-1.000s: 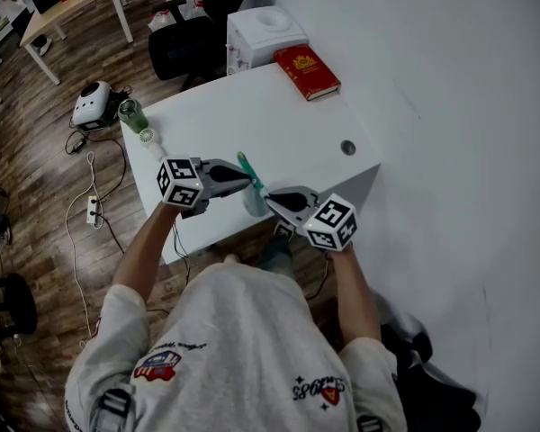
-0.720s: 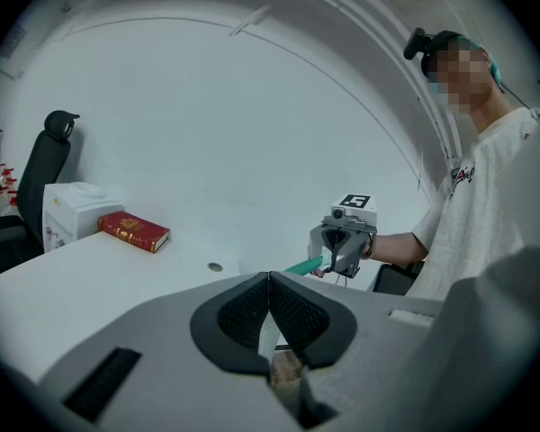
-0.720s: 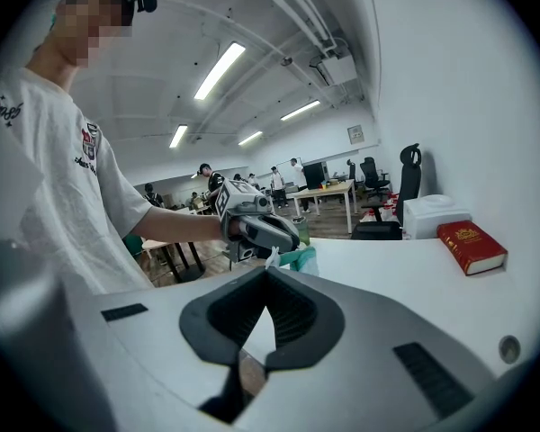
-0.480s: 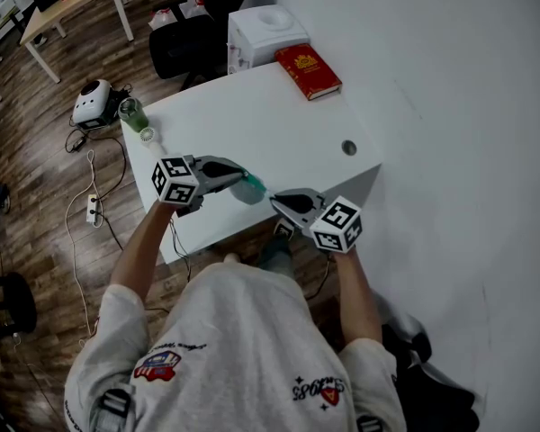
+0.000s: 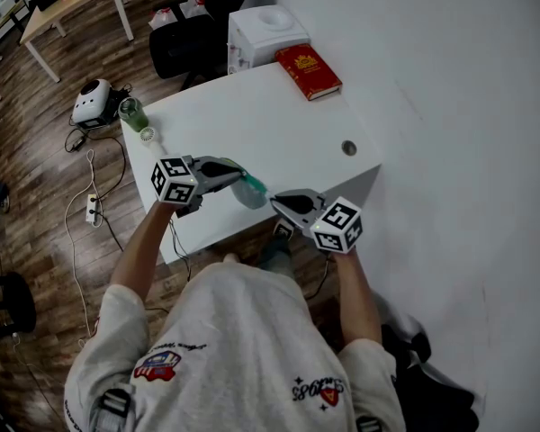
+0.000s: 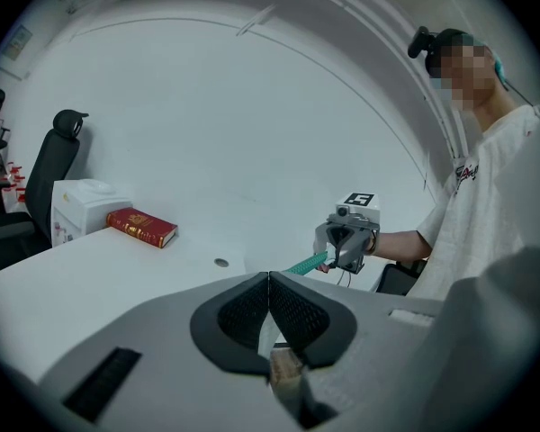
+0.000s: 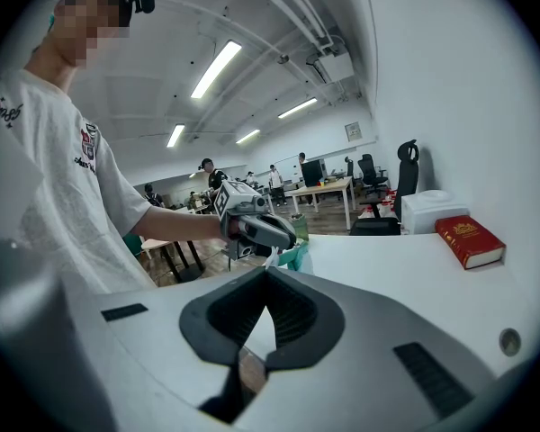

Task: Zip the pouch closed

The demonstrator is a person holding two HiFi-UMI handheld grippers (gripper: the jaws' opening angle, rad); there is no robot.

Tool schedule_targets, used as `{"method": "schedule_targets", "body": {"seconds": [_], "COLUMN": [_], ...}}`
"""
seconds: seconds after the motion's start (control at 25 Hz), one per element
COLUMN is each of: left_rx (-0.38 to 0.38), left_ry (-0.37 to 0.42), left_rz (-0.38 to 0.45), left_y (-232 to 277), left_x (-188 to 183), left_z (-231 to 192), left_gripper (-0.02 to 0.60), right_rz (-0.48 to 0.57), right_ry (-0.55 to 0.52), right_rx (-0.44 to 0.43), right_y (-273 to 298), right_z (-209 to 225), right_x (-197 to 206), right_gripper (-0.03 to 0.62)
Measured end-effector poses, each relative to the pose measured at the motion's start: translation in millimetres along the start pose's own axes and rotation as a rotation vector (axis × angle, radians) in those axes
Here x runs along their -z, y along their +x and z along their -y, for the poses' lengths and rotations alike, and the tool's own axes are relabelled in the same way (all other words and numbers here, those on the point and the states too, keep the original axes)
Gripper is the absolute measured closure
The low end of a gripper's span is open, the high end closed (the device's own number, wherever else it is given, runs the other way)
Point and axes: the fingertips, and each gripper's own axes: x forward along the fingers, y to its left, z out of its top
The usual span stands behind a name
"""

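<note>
Evidently, left gripper (image 5: 239,176) and right gripper (image 5: 275,202) each pinch the pouch (image 5: 251,192), stretching it taut for zipping.

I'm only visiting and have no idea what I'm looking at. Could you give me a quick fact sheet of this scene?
Setting: white table in an office
Held item: pouch with a teal zip, held up between the two tools
Left gripper: fingers together, pinching one end of the pouch
Right gripper: fingers together, pinching the other end
On table: red book, white box, round cable hole
Zip: too small to tell how far it is closed
</note>
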Motion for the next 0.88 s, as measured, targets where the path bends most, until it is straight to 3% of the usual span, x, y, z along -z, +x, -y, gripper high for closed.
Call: {"method": "schedule_targets", "body": {"seconds": [0.88], "left_rx": [-0.041], "left_ry": [-0.022], "left_rz": [0.002], "left_y": [1.3], "left_x": [8.5], "left_z": [-14.0], "left_gripper": [0.577], "right_rz": [0.002], "right_ry": [0.026], "right_rx": [0.024], "right_y": [-9.0], "right_z": [7.2], "right_x": [6.0], "right_gripper": [0.588]}}
